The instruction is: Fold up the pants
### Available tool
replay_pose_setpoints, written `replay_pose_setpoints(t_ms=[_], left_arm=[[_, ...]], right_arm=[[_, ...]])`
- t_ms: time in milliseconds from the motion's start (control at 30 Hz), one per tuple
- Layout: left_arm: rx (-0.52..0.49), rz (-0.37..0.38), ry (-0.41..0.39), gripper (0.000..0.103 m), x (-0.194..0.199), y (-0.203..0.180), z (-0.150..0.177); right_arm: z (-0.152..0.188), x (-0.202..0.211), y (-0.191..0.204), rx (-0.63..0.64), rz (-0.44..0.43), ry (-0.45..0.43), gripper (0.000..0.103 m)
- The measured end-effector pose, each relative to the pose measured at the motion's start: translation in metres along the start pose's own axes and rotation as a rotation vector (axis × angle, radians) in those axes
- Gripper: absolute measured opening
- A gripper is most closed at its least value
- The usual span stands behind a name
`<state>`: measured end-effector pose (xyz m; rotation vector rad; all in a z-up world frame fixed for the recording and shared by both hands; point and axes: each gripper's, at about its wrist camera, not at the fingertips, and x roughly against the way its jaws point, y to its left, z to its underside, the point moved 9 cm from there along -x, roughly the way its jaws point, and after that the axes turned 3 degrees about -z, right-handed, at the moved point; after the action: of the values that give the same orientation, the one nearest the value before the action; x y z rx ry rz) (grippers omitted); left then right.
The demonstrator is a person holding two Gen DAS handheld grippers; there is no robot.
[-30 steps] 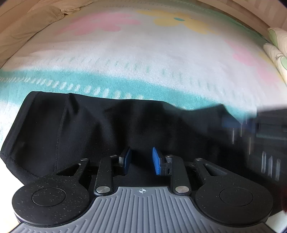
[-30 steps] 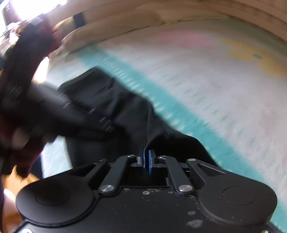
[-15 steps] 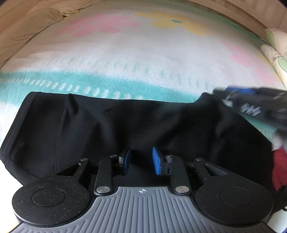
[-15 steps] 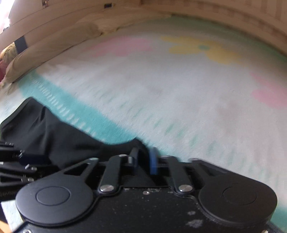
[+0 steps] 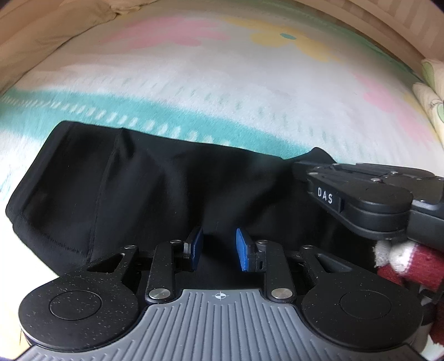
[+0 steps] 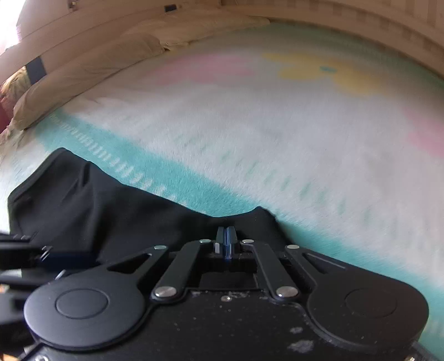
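Black pants (image 5: 155,188) lie folded in a long band on a pastel floral blanket (image 5: 222,91). My left gripper (image 5: 219,250) is open, its blue pads just above the near edge of the pants, holding nothing. My right gripper (image 6: 226,236) is shut, its blue pads pressed together at the far right end of the pants (image 6: 116,216); whether cloth is pinched between them I cannot tell. The right gripper also shows from the side in the left wrist view (image 5: 358,191), resting over the right end of the pants.
Beige pillows (image 6: 83,72) lie along the far left edge of the bed. A patterned pillow (image 5: 433,91) sits at the far right. A gloved hand in dark red and white (image 5: 402,261) holds the right gripper. A wooden wall (image 6: 360,25) runs behind the bed.
The right gripper swung from the left side across to the right end of the pants, opened partway on the way, and is shut again. The left gripper stayed open in place.
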<state>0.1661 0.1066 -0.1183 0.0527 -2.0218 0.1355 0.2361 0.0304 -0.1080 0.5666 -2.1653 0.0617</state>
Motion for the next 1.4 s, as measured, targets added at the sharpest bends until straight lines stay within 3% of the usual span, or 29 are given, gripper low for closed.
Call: replay_pose_setpoints(t_ms=[100,200,300,400,667,733,933,1167,1400], left_arm=[[0.045,0.006,0.024,0.025,0.003,0.0,-0.004],[0.043,0.033,0.029,0.025,0.008,-0.012,-0.002],[-0.039,0.043,-0.004,0.025,0.016,-0.036,0.003],[-0.16,0.066,-0.052,0.025,0.025,-0.069,0.011],[-0.457,0.167,-0.134,0.025,0.05,-0.165,0.041],[-0.5,0.192,-0.13,0.025,0.054,-0.187,0.051],[-0.586,0.255,-0.103,0.025,0.066,-0.245,0.078],[-0.634,0.3,-0.061,0.025,0.068,-0.305,0.106],[-0.656,0.291,-0.003,0.025,0.048,-0.343,0.122]], right_arm=[[-0.004,0.009,0.001,-0.013,-0.02,0.001,0.003],[-0.007,0.047,-0.012,-0.056,-0.031,-0.044,0.009],[-0.002,0.091,-0.044,-0.113,-0.013,-0.068,0.018],[0.014,0.143,-0.093,-0.217,0.012,-0.06,0.036],[0.098,0.28,-0.249,-0.495,0.204,-0.06,0.048],[0.126,0.308,-0.28,-0.564,0.243,-0.069,0.053],[0.217,0.373,-0.359,-0.741,0.36,-0.089,0.054],[0.294,0.392,-0.411,-0.904,0.34,-0.126,0.056],[0.317,0.363,-0.432,-0.931,0.218,-0.139,0.061]])
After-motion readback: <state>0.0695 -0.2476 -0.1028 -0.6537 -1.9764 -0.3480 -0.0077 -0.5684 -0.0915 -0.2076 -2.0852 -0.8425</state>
